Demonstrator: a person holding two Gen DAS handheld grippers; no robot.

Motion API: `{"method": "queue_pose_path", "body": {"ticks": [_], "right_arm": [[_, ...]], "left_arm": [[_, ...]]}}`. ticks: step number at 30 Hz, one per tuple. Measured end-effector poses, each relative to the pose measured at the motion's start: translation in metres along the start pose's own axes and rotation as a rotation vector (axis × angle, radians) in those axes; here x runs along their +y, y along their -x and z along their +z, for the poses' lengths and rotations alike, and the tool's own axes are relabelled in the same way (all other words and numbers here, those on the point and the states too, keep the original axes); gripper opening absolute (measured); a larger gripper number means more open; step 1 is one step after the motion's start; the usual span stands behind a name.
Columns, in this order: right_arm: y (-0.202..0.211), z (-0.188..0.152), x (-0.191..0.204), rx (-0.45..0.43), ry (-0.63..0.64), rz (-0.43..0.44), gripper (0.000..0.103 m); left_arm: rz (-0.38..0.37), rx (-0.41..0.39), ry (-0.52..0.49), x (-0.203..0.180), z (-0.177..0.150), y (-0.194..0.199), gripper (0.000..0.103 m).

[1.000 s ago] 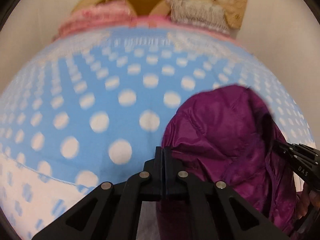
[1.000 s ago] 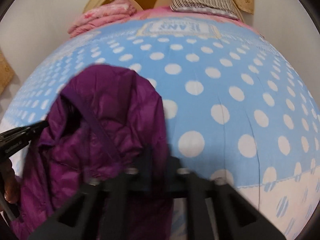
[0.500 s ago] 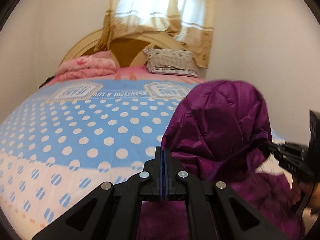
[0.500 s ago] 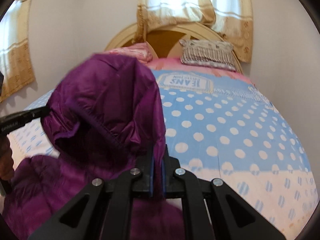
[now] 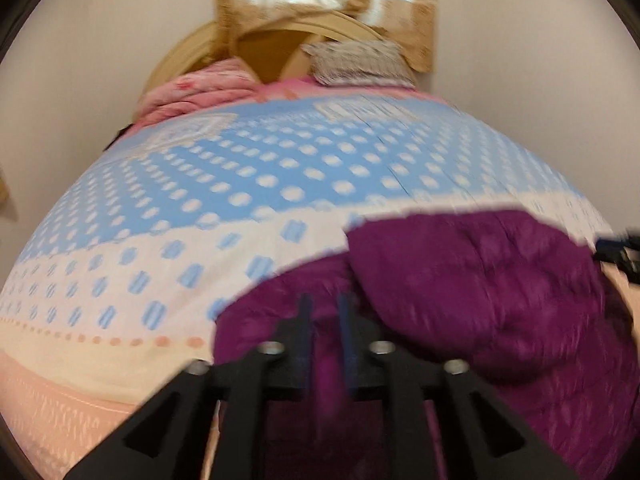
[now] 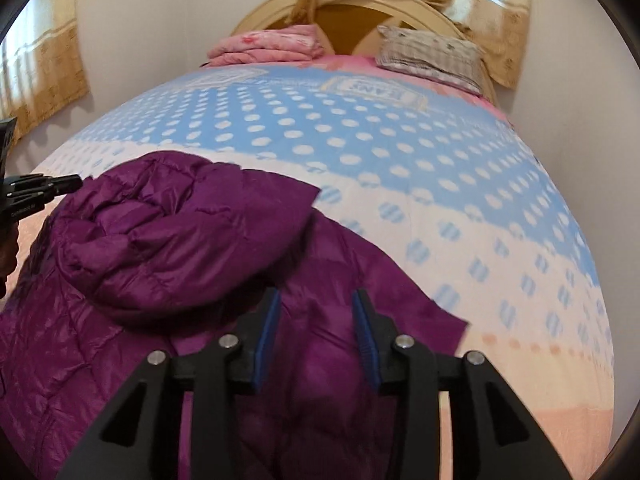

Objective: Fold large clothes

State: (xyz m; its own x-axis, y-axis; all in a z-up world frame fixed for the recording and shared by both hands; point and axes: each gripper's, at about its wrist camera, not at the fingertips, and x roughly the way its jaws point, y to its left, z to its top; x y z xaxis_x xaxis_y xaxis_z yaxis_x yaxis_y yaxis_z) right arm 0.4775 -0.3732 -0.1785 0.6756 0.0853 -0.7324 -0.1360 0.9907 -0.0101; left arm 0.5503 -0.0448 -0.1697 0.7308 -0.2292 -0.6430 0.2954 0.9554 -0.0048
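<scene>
A purple quilted hooded jacket (image 6: 192,240) lies on the near end of the bed, its hood flopped over the body. It also shows in the left wrist view (image 5: 472,292), blurred. My right gripper (image 6: 316,300) is open just above the jacket, holding nothing. My left gripper (image 5: 324,304) is open a little, above the jacket's left part, with nothing between its pads. The left gripper also shows at the left edge of the right wrist view (image 6: 44,188); the right gripper tip shows at the right edge of the left wrist view (image 5: 616,244).
The bed has a blue and white polka-dot cover (image 6: 360,128) with a peach border at the near edge. Folded pink bedding (image 6: 268,44) and a striped pillow (image 6: 432,56) lie at the wooden headboard (image 6: 352,12). Walls stand close on both sides, with curtains (image 6: 44,52) behind.
Both grippers were shut on the jacket and held it up with its hood raised. Now both have opened and the jacket lies on the bed. The cameras have tilted down and back.
</scene>
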Motion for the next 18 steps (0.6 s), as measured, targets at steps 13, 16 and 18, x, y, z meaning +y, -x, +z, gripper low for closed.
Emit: {"method": "queue_pose_path", "body": {"ticks": [13,16,18], "right_arm": [[-0.036,0.029,0.095,-0.033,-0.111,0.076,0.041],[-0.061,0.011,0.096,0.007,-0.093,0.004,0.041],[-0.070,0.004,0.087,0.013,-0.119,-0.008,0.039]], "left_arm": [[0.118,0.021,-0.046,-0.092,-0.005,-0.050,0.092],[0.120,0.114,-0.030,-0.090,-0.016,-0.074,0.092],[0.096,0.175,0.015,-0.083,-0.016,-0.086,0.093]]}}
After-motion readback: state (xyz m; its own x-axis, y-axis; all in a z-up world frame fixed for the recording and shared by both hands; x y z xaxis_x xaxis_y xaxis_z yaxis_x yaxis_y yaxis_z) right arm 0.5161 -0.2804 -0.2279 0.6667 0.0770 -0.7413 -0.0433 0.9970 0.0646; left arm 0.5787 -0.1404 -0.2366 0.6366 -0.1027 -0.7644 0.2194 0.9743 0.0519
